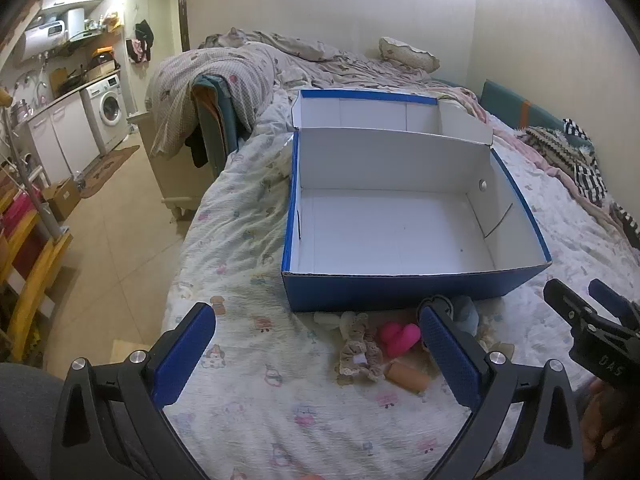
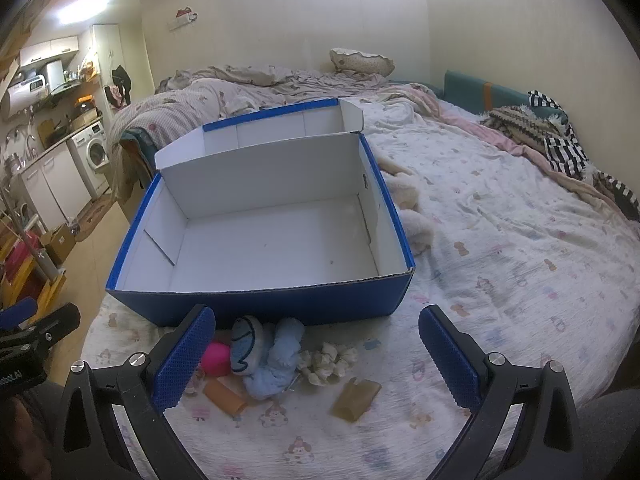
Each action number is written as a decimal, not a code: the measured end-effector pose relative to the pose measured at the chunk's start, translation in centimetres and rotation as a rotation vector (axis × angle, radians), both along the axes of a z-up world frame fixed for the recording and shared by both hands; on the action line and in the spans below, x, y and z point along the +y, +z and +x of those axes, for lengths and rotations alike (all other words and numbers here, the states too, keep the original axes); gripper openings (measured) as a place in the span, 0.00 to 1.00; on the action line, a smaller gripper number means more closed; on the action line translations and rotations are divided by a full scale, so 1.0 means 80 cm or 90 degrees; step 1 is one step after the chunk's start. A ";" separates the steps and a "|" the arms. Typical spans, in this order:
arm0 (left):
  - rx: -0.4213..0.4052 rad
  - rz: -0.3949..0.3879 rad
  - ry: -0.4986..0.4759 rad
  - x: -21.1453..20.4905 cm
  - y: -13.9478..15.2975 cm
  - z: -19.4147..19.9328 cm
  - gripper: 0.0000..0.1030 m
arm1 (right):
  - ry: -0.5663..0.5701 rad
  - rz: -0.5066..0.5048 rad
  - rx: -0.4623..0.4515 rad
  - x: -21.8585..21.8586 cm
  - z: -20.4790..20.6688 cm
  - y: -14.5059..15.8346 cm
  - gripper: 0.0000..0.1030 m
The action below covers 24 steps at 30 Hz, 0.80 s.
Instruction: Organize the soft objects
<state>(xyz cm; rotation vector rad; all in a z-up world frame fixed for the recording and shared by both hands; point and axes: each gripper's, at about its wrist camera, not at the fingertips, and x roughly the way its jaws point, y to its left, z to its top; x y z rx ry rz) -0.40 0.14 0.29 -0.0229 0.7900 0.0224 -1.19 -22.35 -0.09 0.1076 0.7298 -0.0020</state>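
Note:
An open blue box with a white inside stands on the bed, lid folded back; it also shows in the right wrist view. Small soft things lie in front of it: a pink toy, a beige lace scrunchie, an orange piece, a light blue plush, a white fluffy scrunchie and a tan piece. My left gripper is open and empty, short of the pile. My right gripper is open and empty above it.
The bed's patterned sheet stretches right. A cream plush lies by the box's right side. Rumpled quilts, a pillow and striped clothes lie further back. The bed edge and floor are on the left.

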 end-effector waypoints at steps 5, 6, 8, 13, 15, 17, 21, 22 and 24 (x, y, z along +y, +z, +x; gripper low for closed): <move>0.001 -0.002 -0.001 0.000 0.001 0.001 0.99 | 0.000 -0.001 0.000 0.000 0.000 0.000 1.00; 0.002 -0.004 -0.003 -0.001 0.002 0.000 0.99 | 0.000 -0.001 0.000 0.000 0.000 0.000 1.00; 0.001 -0.003 -0.004 -0.002 0.002 0.001 0.99 | -0.001 -0.001 0.001 0.000 0.001 0.000 1.00; -0.001 -0.002 -0.005 -0.003 0.004 0.001 0.99 | 0.000 -0.002 0.000 0.001 0.000 0.000 1.00; -0.001 -0.002 -0.005 -0.003 0.003 0.001 0.99 | 0.001 -0.001 0.001 0.001 0.001 0.000 1.00; -0.001 -0.001 -0.004 -0.003 0.003 0.000 0.99 | 0.002 -0.001 0.001 0.000 0.000 0.001 1.00; 0.000 -0.003 -0.002 -0.003 0.003 -0.001 0.99 | 0.001 -0.002 0.001 0.001 0.000 0.000 1.00; -0.001 -0.004 -0.002 -0.003 0.003 -0.001 0.99 | 0.000 -0.002 0.001 0.001 0.000 0.000 1.00; 0.000 -0.004 -0.001 -0.002 0.002 -0.001 0.99 | 0.000 -0.001 0.001 0.001 0.000 0.000 1.00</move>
